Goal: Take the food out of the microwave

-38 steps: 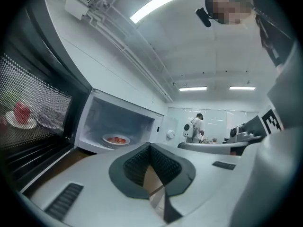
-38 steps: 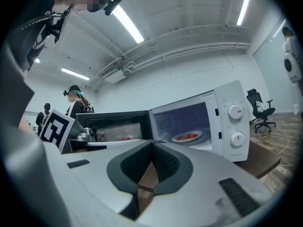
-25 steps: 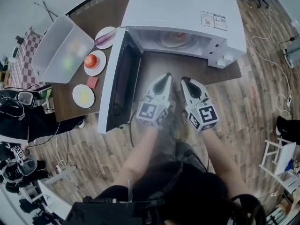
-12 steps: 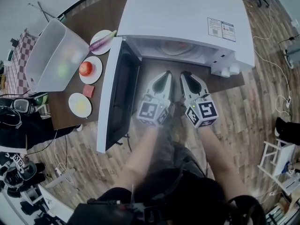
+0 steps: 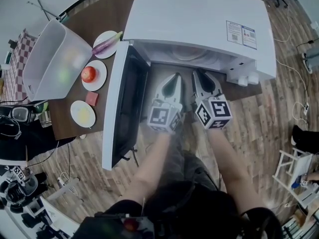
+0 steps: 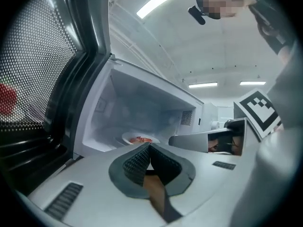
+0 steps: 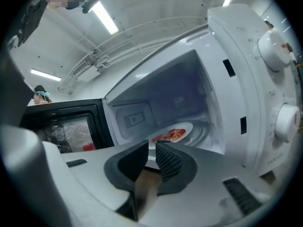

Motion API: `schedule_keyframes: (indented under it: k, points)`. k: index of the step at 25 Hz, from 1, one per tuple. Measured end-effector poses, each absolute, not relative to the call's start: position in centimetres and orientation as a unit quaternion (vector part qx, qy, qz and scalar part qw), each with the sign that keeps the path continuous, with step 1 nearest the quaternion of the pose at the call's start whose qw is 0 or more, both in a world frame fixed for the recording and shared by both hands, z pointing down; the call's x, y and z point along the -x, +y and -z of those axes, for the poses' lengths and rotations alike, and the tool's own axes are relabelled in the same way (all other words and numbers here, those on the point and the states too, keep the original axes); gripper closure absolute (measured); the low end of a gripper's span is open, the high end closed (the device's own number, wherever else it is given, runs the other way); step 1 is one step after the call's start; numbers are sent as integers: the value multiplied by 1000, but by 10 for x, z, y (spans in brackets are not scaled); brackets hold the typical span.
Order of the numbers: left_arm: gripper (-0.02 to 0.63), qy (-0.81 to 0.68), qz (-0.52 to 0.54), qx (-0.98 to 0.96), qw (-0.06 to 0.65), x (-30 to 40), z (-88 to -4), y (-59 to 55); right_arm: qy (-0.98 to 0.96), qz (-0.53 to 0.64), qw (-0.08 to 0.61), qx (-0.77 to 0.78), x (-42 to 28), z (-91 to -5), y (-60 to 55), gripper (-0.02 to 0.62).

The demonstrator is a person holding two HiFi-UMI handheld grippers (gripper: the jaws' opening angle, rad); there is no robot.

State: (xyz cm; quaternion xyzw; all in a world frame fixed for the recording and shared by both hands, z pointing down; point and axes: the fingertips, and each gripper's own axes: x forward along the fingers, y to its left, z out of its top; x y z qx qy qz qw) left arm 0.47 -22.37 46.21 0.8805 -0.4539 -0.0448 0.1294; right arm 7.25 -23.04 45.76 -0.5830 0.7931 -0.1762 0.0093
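Right tool [image 7: 152, 145]: ribbed jaws just parting, empty; left tool [image 6: 149, 146] closed, empty; round white plate [image 7: 189, 126] ahead.

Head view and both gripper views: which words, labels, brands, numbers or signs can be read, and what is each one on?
No text can be read.
Two stickers on the microwave top: print too small to read.
Faint print beside the lower dial on the microwave front: blurred, unreadable.
Left cube and right cube: black-and-white square markers, no words or numbers.
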Motion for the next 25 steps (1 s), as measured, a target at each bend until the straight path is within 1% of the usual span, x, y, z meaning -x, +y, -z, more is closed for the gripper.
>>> schedule_keyframes:
  k: [4, 5, 6, 9, 15, 17, 19, 21, 25]
  points:
    - [604, -457, 46, -879, 132, -3, -467, -230, 779, 192, 19, 596, -79, -459, -248, 545]
    - [604, -457, 45, -879, 132, -3, -468, -231, 777, 197, 24, 597, -80, -459, -252, 517]
    - [604, -457, 43, -878, 132, -2, -469, -231, 773, 202, 28, 600, -81, -460, -257, 508]
    - [604, -459, 36, -878, 133, -2, -473, -233, 756, 219, 36, 615, -89, -463, -266, 508]
    - [604, -455, 34, -882, 118, -5, -472, -241, 730, 248, 26, 636, -94, -472, -281, 508]
    - [604, -455, 34, -882, 119, -6, -471, -243, 725, 260, 30, 637, -95, -475, -285, 471]
    - [604, -453, 32, -883, 120, -7, -471, -243, 720, 271, 32, 638, -96, -477, -288, 468]
    - [604, -450, 31, -885, 117, -8, -470, -242, 710, 283, 31, 644, -97, -480, -292, 446]
    - [604, -449, 27, -886, 115, -6, -472, -240, 689, 309, 26, 655, -102, -485, -298, 445]
